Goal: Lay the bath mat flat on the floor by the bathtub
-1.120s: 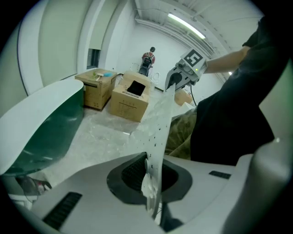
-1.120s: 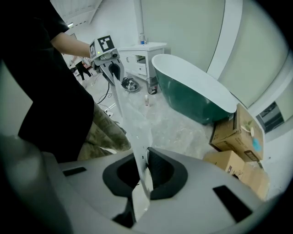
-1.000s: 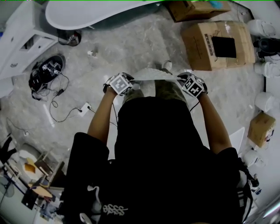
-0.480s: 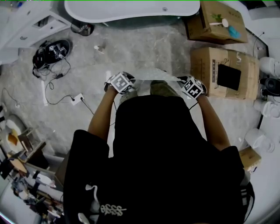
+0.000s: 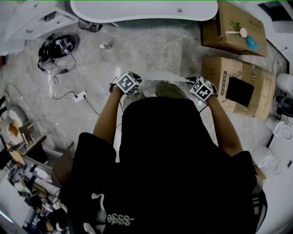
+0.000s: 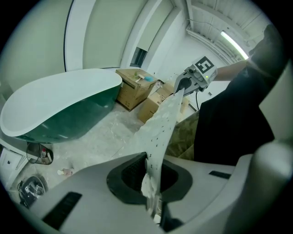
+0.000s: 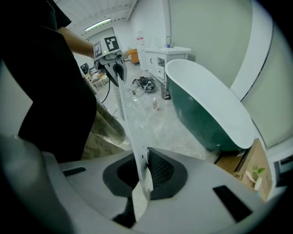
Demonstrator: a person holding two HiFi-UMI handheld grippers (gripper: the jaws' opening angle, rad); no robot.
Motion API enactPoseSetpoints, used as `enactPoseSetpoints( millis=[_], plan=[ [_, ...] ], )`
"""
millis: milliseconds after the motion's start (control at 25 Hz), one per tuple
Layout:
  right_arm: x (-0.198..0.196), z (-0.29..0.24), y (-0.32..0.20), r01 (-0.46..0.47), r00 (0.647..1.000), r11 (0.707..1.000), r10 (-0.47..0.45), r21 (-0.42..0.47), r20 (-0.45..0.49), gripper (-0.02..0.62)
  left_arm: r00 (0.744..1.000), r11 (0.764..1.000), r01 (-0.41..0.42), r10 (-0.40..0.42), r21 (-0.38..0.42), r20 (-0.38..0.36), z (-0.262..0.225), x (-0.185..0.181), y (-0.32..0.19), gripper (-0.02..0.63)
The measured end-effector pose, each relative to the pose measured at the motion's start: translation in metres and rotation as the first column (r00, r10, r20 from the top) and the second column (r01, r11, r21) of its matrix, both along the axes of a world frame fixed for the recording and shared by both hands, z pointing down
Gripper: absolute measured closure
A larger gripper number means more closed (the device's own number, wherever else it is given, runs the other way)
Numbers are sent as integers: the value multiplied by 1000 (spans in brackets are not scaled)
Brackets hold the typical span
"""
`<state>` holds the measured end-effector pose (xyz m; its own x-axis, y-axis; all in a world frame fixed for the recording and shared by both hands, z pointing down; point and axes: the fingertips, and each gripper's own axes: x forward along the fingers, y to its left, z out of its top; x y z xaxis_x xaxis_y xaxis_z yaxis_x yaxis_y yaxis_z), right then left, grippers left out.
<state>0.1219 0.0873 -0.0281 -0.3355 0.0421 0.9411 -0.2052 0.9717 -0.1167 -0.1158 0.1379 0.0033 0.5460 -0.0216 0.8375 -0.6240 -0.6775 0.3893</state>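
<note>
The bath mat (image 5: 162, 76) is a thin, see-through sheet with small holes, stretched taut between my two grippers in front of my body, above the marble floor. My left gripper (image 5: 136, 87) is shut on its left end (image 6: 160, 132). My right gripper (image 5: 191, 82) is shut on its right end (image 7: 130, 132). In each gripper view the sheet runs edge-on from the jaws (image 6: 153, 201) (image 7: 139, 187) to the other gripper (image 6: 183, 84) (image 7: 114, 68). The white and green bathtub (image 5: 142, 10) lies at the top of the head view, a stretch of floor away from the mat.
Two cardboard boxes (image 5: 238, 27) (image 5: 242, 84) stand right of the tub. A black device with tangled cables (image 5: 57, 48) and a power strip (image 5: 80, 96) lie on the floor to the left. A small bottle (image 5: 106, 46) stands near the tub. Clutter fills the lower left.
The whole view has swung, so the tub and boxes now sit more centrally ahead of me. Both grippers moved sideways together, still holding the mat taut.
</note>
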Motion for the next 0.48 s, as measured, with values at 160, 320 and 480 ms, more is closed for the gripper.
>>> enactPoseSetpoints(
  millis=[160, 320, 480],
  plan=[
    [23, 2, -22, -4, 1000, 1000, 4, -8, 23, 566, 1000, 1000, 9, -9, -3, 9, -4, 24, -21, 579],
    [51, 6, -44, -53, 997, 998, 55, -36, 51, 566, 999, 999, -17, 16, 36, 48, -5, 50, -46, 580],
    [75, 7, -68, -80, 994, 995, 84, -51, 76, 566, 997, 1000, -25, 24, 13, 67, -8, 76, -66, 580]
  ],
)
